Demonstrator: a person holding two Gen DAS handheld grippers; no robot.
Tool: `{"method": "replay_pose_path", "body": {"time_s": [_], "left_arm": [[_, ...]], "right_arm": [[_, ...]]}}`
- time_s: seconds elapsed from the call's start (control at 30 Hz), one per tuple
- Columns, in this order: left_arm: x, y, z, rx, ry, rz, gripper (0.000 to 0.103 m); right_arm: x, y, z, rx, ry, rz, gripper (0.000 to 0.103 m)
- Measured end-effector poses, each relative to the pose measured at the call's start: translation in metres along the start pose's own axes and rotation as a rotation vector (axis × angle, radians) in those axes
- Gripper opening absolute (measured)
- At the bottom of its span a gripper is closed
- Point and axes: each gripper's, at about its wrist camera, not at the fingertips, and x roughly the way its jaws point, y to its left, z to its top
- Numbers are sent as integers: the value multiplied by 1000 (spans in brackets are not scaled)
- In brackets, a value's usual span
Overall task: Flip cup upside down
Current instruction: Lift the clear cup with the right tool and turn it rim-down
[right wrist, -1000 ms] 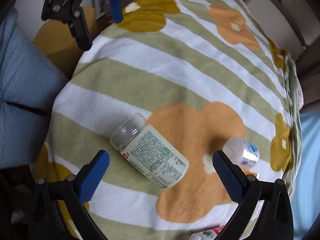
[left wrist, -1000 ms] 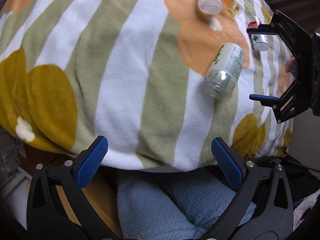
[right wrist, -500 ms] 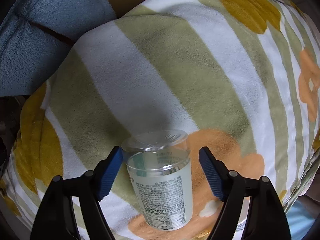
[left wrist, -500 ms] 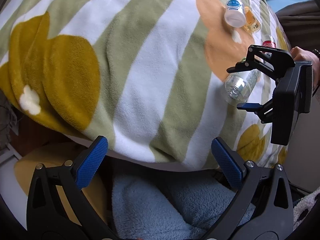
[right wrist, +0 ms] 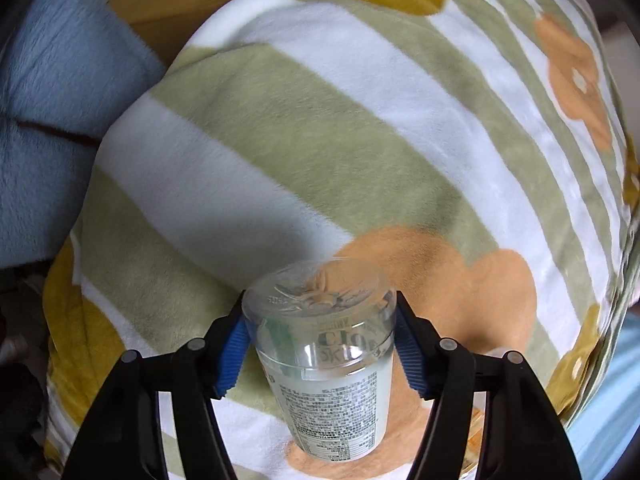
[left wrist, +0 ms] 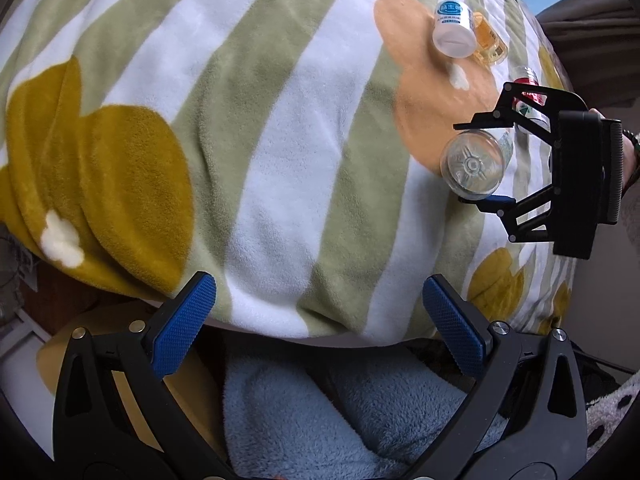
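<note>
A clear plastic cup (right wrist: 324, 356) with a white printed label lies on its side, its base toward the camera. My right gripper (right wrist: 320, 344) is shut on it, blue pads on both sides near the base. In the left wrist view the cup (left wrist: 472, 166) shows base-on between the right gripper's (left wrist: 486, 156) fingers, just above the blanket. My left gripper (left wrist: 320, 332) is open and empty, at the blanket's near edge, well left of the cup.
A striped floral blanket (left wrist: 260, 140) covers the surface. A white blue-labelled jar (left wrist: 454, 28), an amber bottle (left wrist: 490, 42) and a red-capped bottle (left wrist: 528, 98) lie beyond the cup. A blue fleece (left wrist: 320, 412) lies below the blanket's edge.
My right gripper moved in around the lying cup and closed on it. The cup's base has turned toward the left camera. The left gripper stayed open.
</note>
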Motion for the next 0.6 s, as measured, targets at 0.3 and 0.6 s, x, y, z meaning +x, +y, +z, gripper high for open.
{"method": "replay_pose_path", "body": {"time_s": [0.3,0.6], "left_arm": [[-5,-7,30,75,-13,0,103],[-9,-1,57,115,-49,14,103]], "right_arm": [[-49,-39,-46,864,-371,-123,60],[-41,12,-40,1290,-514,-468,60]]}}
